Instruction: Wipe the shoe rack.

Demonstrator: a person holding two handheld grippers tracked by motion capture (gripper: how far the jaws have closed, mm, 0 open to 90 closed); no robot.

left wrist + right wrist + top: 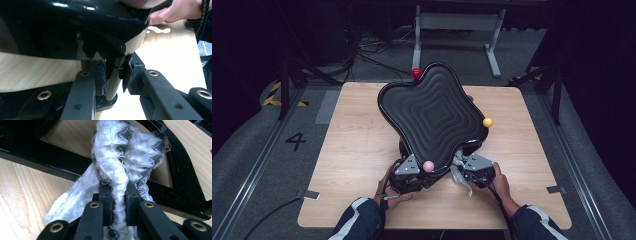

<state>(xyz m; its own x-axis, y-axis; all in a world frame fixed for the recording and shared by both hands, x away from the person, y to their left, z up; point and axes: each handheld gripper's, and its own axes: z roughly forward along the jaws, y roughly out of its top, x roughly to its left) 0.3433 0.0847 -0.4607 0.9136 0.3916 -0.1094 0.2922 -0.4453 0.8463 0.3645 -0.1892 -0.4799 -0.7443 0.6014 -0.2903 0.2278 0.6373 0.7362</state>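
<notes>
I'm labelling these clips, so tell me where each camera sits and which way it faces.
High view: above the near edge, facing forward and down on the table; both forearms show.
Left gripper view: on the left gripper, low under the black tray, jaws clamping its post.
Right gripper view: on the right gripper, jaws pinching a white cloth.
Shared: table, tray.

Table [357, 145] – black tray's stand [185, 192] (pale wood).

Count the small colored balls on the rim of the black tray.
3: a red ball at the far corner, a yellow ball at the right corner, a pink ball at the near corner; others may be hidden.
</notes>
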